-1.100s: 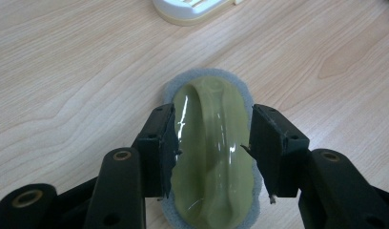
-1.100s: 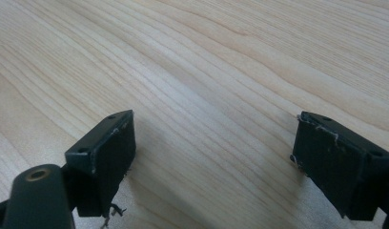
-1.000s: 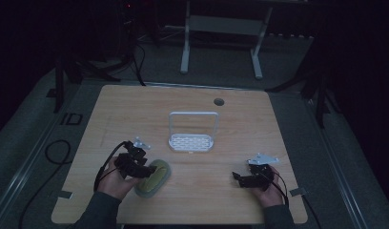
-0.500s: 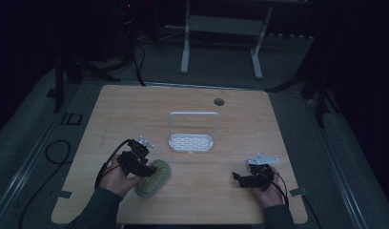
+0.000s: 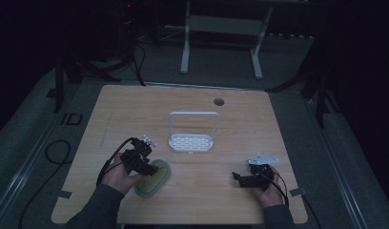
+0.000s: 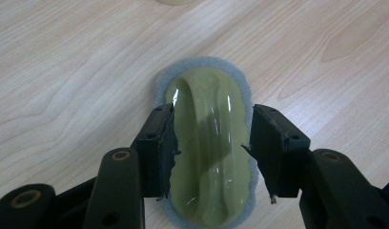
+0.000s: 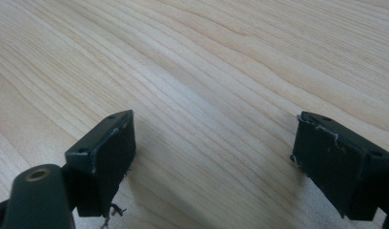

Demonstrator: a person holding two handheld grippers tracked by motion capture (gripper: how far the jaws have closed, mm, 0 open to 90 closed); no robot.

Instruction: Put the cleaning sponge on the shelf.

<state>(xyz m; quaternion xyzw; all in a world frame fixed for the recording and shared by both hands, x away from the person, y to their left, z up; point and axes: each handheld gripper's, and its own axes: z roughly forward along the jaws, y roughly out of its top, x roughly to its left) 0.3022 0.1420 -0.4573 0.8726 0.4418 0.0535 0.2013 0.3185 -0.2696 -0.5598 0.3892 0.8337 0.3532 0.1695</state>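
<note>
As left gripper jaws narrow astride scrubber, not yet clamped; right gripper wide, empty, 3 o'clock.

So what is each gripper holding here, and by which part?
The left gripper straddles the green scrubber across its middle, though whether its pads press cannot be told. The right gripper holds nothing, its jaws open over the table.

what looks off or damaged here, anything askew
The black pads on the left gripper look worn: the left pad's inner edge is ragged and chipped. The right gripper's pads are frayed too, with loose threads at their corners. The green scrubber lies flat and whole on the table. The white rack stands upright.
</note>
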